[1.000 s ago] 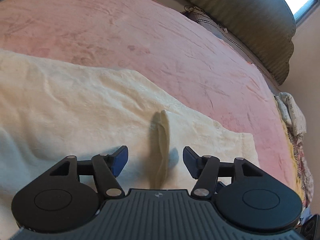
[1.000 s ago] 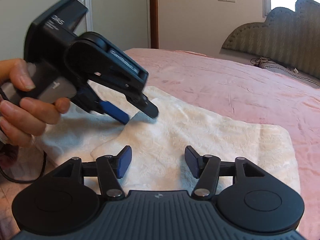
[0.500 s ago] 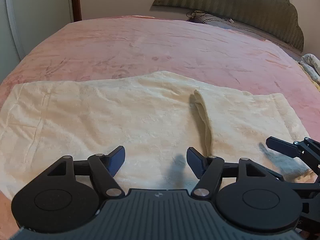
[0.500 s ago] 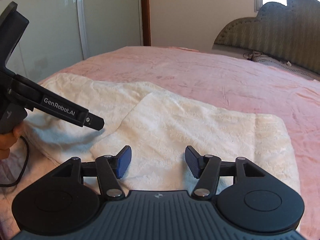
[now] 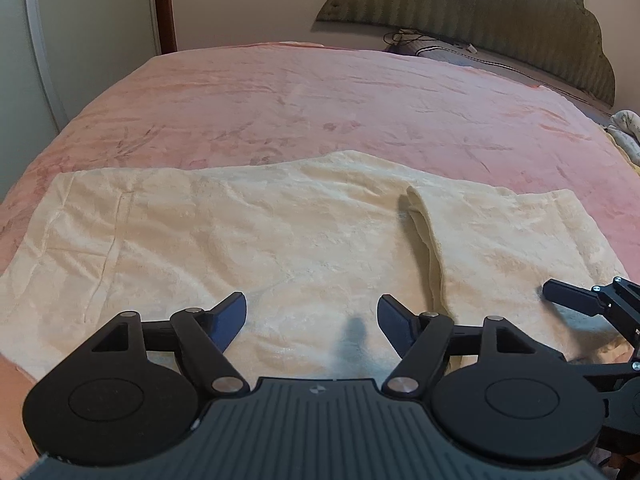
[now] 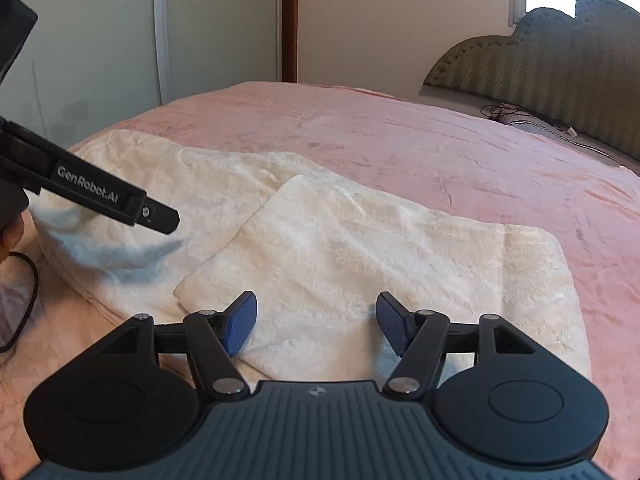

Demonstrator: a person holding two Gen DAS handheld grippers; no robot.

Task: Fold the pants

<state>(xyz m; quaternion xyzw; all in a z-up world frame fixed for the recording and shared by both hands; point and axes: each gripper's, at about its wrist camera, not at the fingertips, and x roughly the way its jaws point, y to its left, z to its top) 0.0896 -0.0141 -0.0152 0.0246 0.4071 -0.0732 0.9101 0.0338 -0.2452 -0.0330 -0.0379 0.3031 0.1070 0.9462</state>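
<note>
While the cream pants (image 5: 248, 240) lie flat across the near part of the bed, one end is folded over onto the rest, its edge making a raised ridge (image 5: 424, 240) that runs toward the left wrist camera; in the right wrist view the folded layer (image 6: 360, 264) sits on top of the longer stretch of fabric that reaches away to the left; the cloth is plush and lightly creased. Above the near edge of the pants, the left hand-held gripper (image 5: 312, 318) hangs with its blue pads (image 5: 232, 316) well apart and nothing between them; the right hand-held gripper (image 6: 316, 320) is likewise spread wide over the folded part, gripping nothing. Each tool shows in the other's view: the right one at the right edge, over the corner of the fold; the left one at the left edge, over the unfolded stretch, casting a shadow on the fabric. Under the pants lies a pink blanket (image 5: 320, 96) covering the bed; a padded green headboard (image 5: 500, 12) stands at the far end; a black cable (image 6: 24, 296) trails off the bed's near left corner.
</note>
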